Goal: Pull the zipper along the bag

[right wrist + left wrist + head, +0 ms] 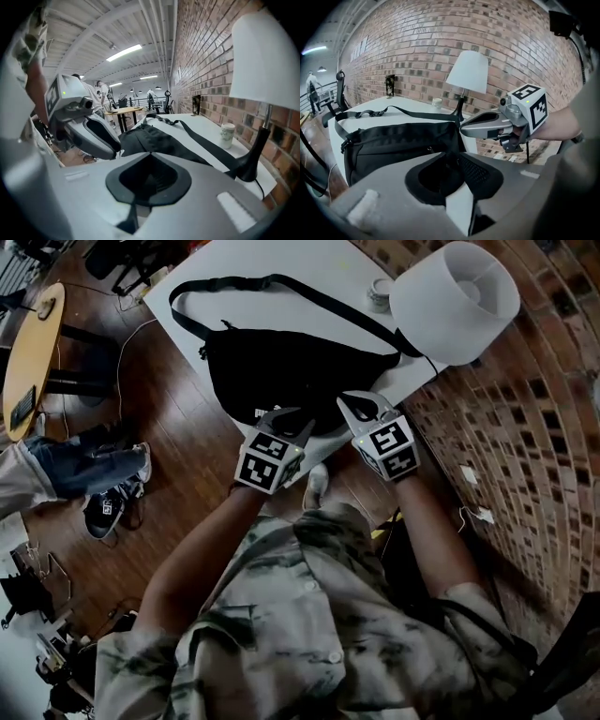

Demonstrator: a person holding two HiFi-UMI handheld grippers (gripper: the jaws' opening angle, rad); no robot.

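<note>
Bag (291,371), black, on white table (309,263); small white print (262,414) unreadable.

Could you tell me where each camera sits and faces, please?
Head view: on the head, steeply down at black bag on white table; forearms, left gripper, right gripper show.
Left gripper view: on left gripper, facing bag, lamp, brick wall; right gripper shows.
Right gripper view: on right gripper, facing along table; left gripper shows.
All share bag and lamp.
</note>
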